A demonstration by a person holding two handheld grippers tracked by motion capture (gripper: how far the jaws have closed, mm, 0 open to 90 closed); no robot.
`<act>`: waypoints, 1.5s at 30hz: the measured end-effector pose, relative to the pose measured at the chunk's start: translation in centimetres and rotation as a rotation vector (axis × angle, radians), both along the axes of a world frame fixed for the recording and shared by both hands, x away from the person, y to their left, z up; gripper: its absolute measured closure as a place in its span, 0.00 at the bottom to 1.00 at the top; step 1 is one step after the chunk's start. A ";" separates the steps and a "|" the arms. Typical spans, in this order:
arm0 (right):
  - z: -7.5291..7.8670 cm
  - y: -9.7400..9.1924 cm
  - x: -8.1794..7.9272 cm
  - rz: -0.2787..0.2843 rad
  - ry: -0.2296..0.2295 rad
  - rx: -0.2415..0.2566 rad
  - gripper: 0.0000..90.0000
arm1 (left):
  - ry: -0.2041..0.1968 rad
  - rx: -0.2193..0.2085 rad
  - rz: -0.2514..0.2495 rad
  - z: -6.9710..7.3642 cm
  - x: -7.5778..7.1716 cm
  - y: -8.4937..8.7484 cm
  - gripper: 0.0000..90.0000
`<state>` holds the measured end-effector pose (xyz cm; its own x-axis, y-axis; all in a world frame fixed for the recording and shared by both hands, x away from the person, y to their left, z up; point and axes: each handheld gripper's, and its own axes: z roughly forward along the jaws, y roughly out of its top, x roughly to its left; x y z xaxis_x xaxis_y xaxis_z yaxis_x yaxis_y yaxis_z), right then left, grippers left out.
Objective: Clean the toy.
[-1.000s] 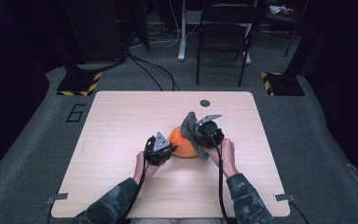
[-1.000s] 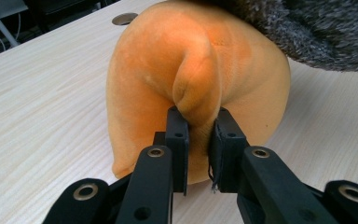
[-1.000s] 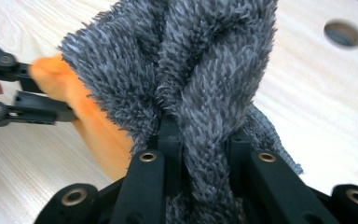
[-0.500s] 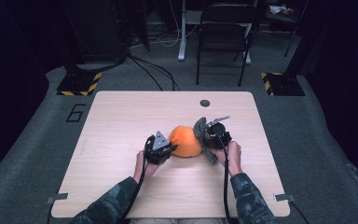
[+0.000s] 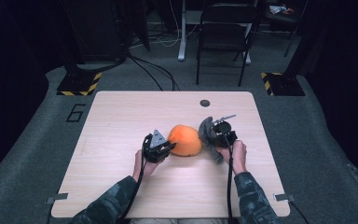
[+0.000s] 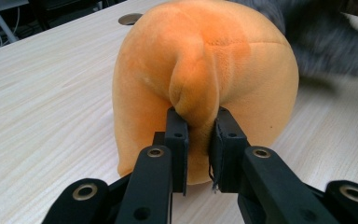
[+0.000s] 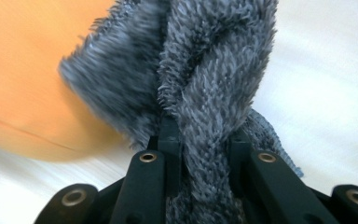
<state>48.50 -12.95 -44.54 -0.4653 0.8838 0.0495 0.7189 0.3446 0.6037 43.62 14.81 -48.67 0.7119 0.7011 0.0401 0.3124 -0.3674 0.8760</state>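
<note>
Bare table (image 5: 121, 116) lies open left, far and near of the orange plush (image 5: 186, 140); the grey cloth (image 5: 207, 133) blocks its right flank, a round grommet hole (image 5: 205, 103) beyond.

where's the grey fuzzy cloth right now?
In the high view the grey fuzzy cloth hangs bunched in the right tongs, just right of the orange plush toy near the middle of the wooden table.
</note>
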 end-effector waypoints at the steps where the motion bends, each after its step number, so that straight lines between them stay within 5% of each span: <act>1: 1.3 0.0 -0.3 0.013 -0.028 0.044 0.83 | 0.006 0.003 -0.007 0.0 0.0 0.1 0.88; 5: 3.5 1.7 -1.6 0.083 -0.067 0.093 0.83 | -0.001 0.010 -0.005 0.1 0.0 0.1 0.87; 9: 2.1 4.4 -1.7 0.157 -0.024 0.011 0.83 | -0.006 0.007 -0.003 0.0 0.1 0.1 0.83; 11: 0.9 4.8 -1.5 0.148 -0.034 -0.010 0.83 | -0.009 0.014 -0.007 0.1 0.0 0.2 0.72; 14: 0.8 4.4 -1.3 0.141 -0.044 0.002 0.83 | -0.055 0.080 0.012 0.3 -0.5 0.2 0.48; 17: 0.7 4.3 -1.2 0.139 -0.046 0.009 0.83 | -0.061 0.104 -0.011 -0.1 -0.5 -0.3 0.42; 20: 0.7 4.3 -1.2 0.143 -0.047 0.008 0.83 | -0.081 0.135 -0.021 -0.9 -0.3 -1.2 0.44; 28: 0.8 4.3 -1.3 0.137 -0.057 0.009 0.83 | -0.079 0.103 0.001 -1.0 -0.4 -1.2 0.84; 36: 3.1 3.8 -1.6 0.122 -0.100 0.050 0.83 | -0.020 0.051 0.011 0.7 -0.5 -0.9 0.88; 42: 5.0 5.7 -3.1 0.183 -0.167 0.087 0.83 | -0.012 0.046 -0.006 1.0 -0.9 -1.6 0.87; 45: 4.3 7.4 -3.3 0.224 -0.175 0.031 0.83 | -0.022 0.066 -0.001 0.7 -1.1 -1.8 0.87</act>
